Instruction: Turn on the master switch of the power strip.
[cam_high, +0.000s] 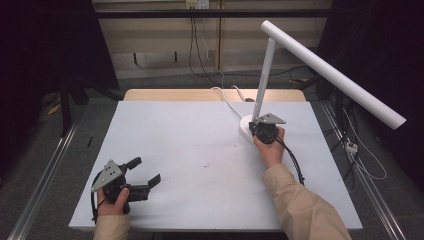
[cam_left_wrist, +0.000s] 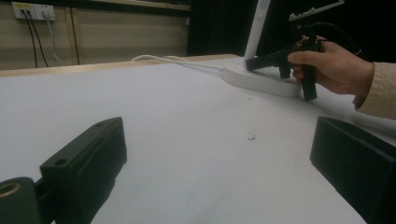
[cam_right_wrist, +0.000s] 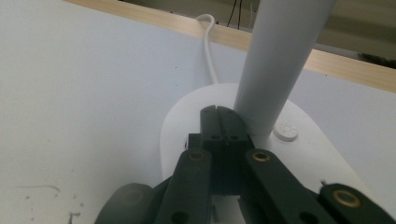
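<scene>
The left gripper (cam_high: 145, 172), a black plastic body under a grey three-cornered plate, rests low near the table's front left corner, held in the left hand (cam_high: 112, 200); its two blocky matte jaws stand wide apart with nothing between them, and in the left gripper view bare tabletop lies in the gap. The table (cam_high: 190, 150) carries a flat, matte white sheet with a few small dark specks ahead of and to the right of that gripper; a strip of light wood shows along its far edge. Well to the right, the right gripper (cam_right_wrist: 219, 116) is held by the right hand (cam_high: 270, 147), whose sleeve is beige and ribbed. Its jaws are pressed together, tips touching, with nothing clamped. The tips sit over the desk lamp base (cam_right_wrist: 317, 154), a smooth, round white plastic disc, right against the foot of the lamp stem (cam_right_wrist: 280, 60), a smooth white tube rising upward. A small round white button (cam_right_wrist: 285, 131) lies on the base just right of the tips. A white cable (cam_right_wrist: 208, 56) curves from the base's far side toward the table's wooden edge. The long white tubular lamp head (cam_high: 335, 75) slants above and to the right of this gripper.
</scene>
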